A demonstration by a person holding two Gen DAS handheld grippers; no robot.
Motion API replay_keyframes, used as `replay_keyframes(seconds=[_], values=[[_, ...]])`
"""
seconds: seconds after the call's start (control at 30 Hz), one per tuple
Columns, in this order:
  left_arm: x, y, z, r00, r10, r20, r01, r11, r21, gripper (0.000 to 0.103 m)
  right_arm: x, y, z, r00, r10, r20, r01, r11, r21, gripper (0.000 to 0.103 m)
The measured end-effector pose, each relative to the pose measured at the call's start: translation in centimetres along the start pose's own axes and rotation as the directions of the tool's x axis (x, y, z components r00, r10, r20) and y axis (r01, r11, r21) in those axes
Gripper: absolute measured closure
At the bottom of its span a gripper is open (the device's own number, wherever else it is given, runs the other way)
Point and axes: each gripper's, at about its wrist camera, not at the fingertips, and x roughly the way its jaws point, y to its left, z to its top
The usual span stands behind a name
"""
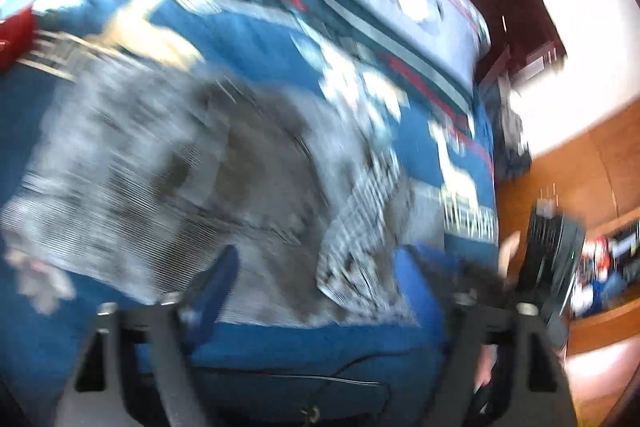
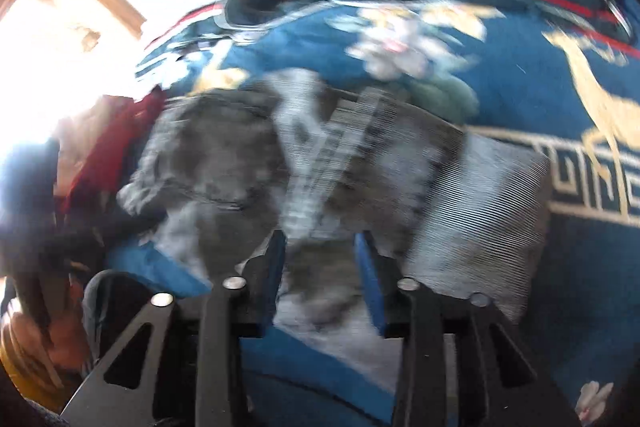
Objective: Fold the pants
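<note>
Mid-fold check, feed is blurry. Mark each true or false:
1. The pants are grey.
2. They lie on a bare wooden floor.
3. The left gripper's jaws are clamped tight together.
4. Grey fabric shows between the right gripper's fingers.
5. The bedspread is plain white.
1. True. The pants are grey, lying bunched in a heap.
2. False. They lie on a blue patterned bedspread; the wooden floor is off to the side of the bed.
3. False. The left gripper stands wide open, with nothing pinched.
4. True. Fabric shows between the fingers of the right gripper, though blur hides whether the pads press on it.
5. False. It is blue with cream flowers and a bird motif.
</note>
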Motion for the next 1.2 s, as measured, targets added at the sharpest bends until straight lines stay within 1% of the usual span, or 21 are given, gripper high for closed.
replay_keyframes(seconds=[0.03, 0.1, 0.13, 0.17, 0.23, 0.3, 0.33, 0.4, 0.47, 0.63, 0.7, 0.73, 0.8, 0.87, 0.93, 0.97, 1.0, 1.03, 1.07, 1.1, 1.2], values=[[-1.3, 0.9, 0.7, 0.999, 0.019, 0.034, -0.018, 0.999, -0.027, 0.006, 0.2, 1.5, 0.0, 1.000, 0.007, 0.007, -0.007, 0.999, -0.047, 0.051], [-3.3, 3.5, 2.1, 0.993, 0.094, 0.078, -0.088, 0.993, -0.077, 0.005, 1.1, 4.7, 0.1, 1.000, 0.017, 0.003, -0.016, 0.990, -0.142, 0.050], [-4.0, 4.8, 2.6, 0.986, 0.148, 0.081, -0.140, 0.985, -0.097, 0.005, 1.9, 6.5, 0.0, 1.000, 0.019, -0.007, -0.020, 0.979, -0.202, 0.050], [-4.4, 6.5, 3.2, 0.974, 0.218, 0.067, -0.209, 0.970, -0.123, 0.005, 2.4, 7.7, -0.1, 1.000, 0.020, -0.013, -0.022, 0.971, -0.240, 0.050], [-4.7, 9.8, 3.9, 0.957, 0.287, 0.035, -0.277, 0.945, -0.174, 0.005, 4.1, 10.3, -0.4, 0.999, 0.002, -0.032, -0.012, 0.947, -0.320, 0.050], [-4.3, 13.0, 4.2, 0.954, 0.299, -0.019, -0.295, 0.928, -0.229, 0.005, 5.7, 12.2, -0.7, 0.999, -0.022, -0.038, 0.006, 0.925, -0.379, 0.050], [-3.9, 14.6, 4.4, 0.956, 0.289, -0.050, -0.291, 0.920, -0.261, 0.005, 6.3, 12.8, -0.7, 0.999, -0.032, -0.035, 0.015, 0.917, -0.399, 0.050], [-2.8, 16.9, 4.3, 0.961, 0.264, -0.081, -0.276, 0.909, -0.313, 0.005, 7.6, 14.0, -0.7, 0.998, -0.051, -0.036, 0.030, 0.901, -0.432, 0.049], [-1.8, 18.5, 4.3, 0.969, 0.227, -0.101, -0.248, 0.908, -0.339, 0.005, 8.8, 14.8, -0.8, 0.997, -0.065, -0.048, 0.035, 0.886, -0.462, 0.048], [1.6, 19.7, 4.5, 0.969, 0.198, -0.147, -0.236, 0.918, -0.319, 0.005, 10.6, 15.7, -1.7, 0.991, -0.112, -0.073, 0.057, 0.847, -0.528, 0.044], [3.1, 20.2, 4.6, 0.967, 0.193, -0.166, -0.239, 0.917, -0.321, 0.001, 11.4, 15.8, -2.1, 0.989, -0.131, -0.076, 0.067, 0.830, -0.553, 0.037], [3.5, 20.3, 4.7, 0.967, 0.190, -0.168, -0.236, 0.917, -0.323, 0.000, 12.0, 15.8, -2.3, 0.986, -0.152, -0.070, 0.086, 0.818, -0.569, 0.037], [4.0, 19.8, 4.7, 0.959, 0.225, -0.172, -0.268, 0.917, -0.295, 0.000, 13.1, 15.9, -2.7, 0.980, -0.190, -0.063, 0.117, 0.796, -0.594, 0.037], [4.4, 18.6, 4.9, 0.949, 0.271, -0.161, -0.302, 0.927, -0.220, 0.002, 14.2, 16.0, -3.2, 0.972, -0.231, -0.040, 0.159, 0.773, -0.615, 0.037], [4.5, 17.7, 5.0, 0.946, 0.292, -0.141, -0.314, 0.935, -0.168, 0.015, 14.4, 16.2, -3.5, 0.965, -0.261, 0.002, 0.206, 0.757, -0.620, 0.042], [4.4, 17.3, 5.1, 0.952, 0.280, -0.126, -0.297, 0.943, -0.151, 0.034, 14.3, 16.3, -3.6, 0.965, -0.263, 0.016, 0.217, 0.759, -0.614, 0.047], [4.0, 16.9, 5.2, 0.960, 0.257, -0.111, -0.271, 0.951, -0.146, 0.064, 13.8, 16.3, -3.5, 0.966, -0.257, 0.029, 0.223, 0.767, -0.602, 0.057], [3.7, 16.7, 5.4, 0.969, 0.223, -0.102, -0.237, 0.958, -0.159, 0.080, 13.4, 16.3, -3.4, 0.968, -0.249, 0.036, 0.221, 0.775, -0.591, 0.060], [3.3, 16.5, 5.6, 0.973, 0.210, -0.097, -0.225, 0.958, -0.178, 0.085, 12.8, 16.3, -3.3, 0.971, -0.237, 0.042, 0.217, 0.790, -0.573, 0.065], [2.8, 16.3, 5.9, 0.977, 0.198, -0.081, -0.210, 0.958, -0.194, 0.087, 12.4, 16.2, -3.3, 0.972, -0.229, 0.050, 0.217, 0.799, -0.560, 0.068], [0.7, 15.0, 6.6, 0.991, 0.137, -0.007, -0.135, 0.965, -0.227, 0.088, 10.2, 16.0, -3.2, 0.977, -0.199, 0.083, 0.213, 0.840, -0.499, 0.073]])
